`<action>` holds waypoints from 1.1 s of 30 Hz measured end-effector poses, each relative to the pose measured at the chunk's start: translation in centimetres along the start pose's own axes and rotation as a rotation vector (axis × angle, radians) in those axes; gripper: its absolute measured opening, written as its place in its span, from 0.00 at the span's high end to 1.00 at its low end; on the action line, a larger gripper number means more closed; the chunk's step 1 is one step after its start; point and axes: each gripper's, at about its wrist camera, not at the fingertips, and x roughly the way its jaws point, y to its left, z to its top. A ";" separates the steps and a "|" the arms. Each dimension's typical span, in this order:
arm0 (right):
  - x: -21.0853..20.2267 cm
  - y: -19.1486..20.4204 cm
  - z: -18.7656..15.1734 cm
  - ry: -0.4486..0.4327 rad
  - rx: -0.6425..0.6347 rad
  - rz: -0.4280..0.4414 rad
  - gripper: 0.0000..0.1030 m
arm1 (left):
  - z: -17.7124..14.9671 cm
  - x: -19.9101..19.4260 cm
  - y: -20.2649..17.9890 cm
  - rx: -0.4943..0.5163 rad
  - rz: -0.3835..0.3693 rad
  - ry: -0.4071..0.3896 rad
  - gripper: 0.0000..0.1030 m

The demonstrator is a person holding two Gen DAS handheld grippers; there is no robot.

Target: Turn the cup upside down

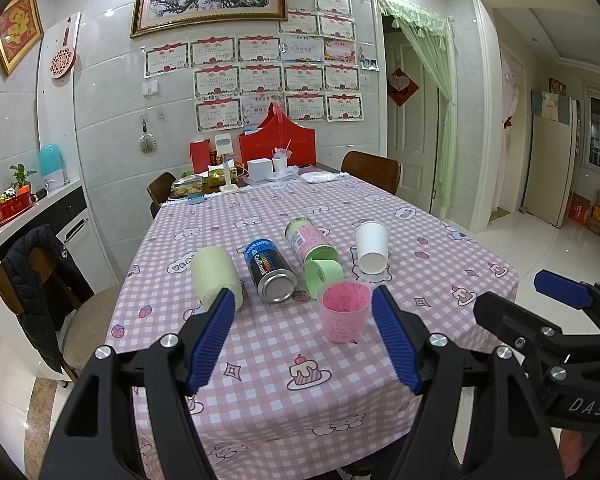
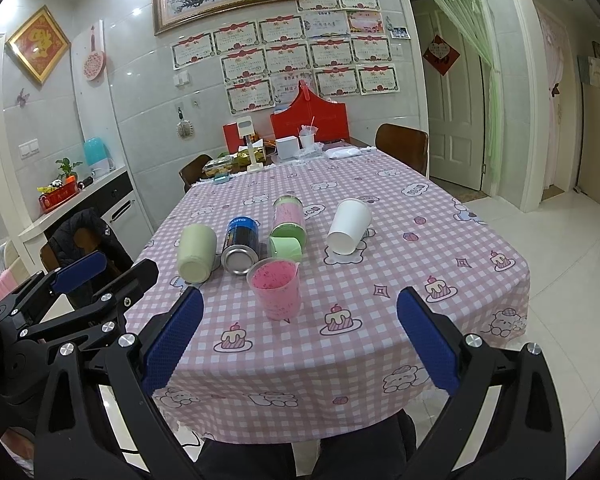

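- Pink cup stands upright, mouth up, on the counter near its front edge, the nearest of the things there.
- Left gripper is spread wide and holds nothing; in its own view the pink cup sits just inside the tip of the right-hand blue finger, apart from the other finger.
- Right gripper is likewise released and empty, its fingers well apart; the pink cup lies ahead of it, between the finger lines but beyond the tips, untouched.
- Each wrist view shows the other gripper at its edge: the left view catches the right one low on its right side, the right view catches the left one low on its left side, both level with the counter's front.
- Only the right wrist view shows the person's dark-clothed legs below the counter edge.
- Behind the pink cup lie a green roll, a dark can, a pale cylinder and a pink-and-green can, all on their sides.
- Further right of the pink cup, a white paper cup stands mouth down.
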 end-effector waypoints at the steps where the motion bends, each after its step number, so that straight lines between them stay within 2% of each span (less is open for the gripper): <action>1: 0.0 0.0 0.0 0.000 -0.001 -0.001 0.09 | 0.0 0.0 0.0 0.001 0.001 -0.001 0.32; 33: -0.3 -0.3 0.2 -0.003 -0.001 0.004 0.09 | -0.1 -0.5 -0.2 0.000 0.002 -0.007 0.32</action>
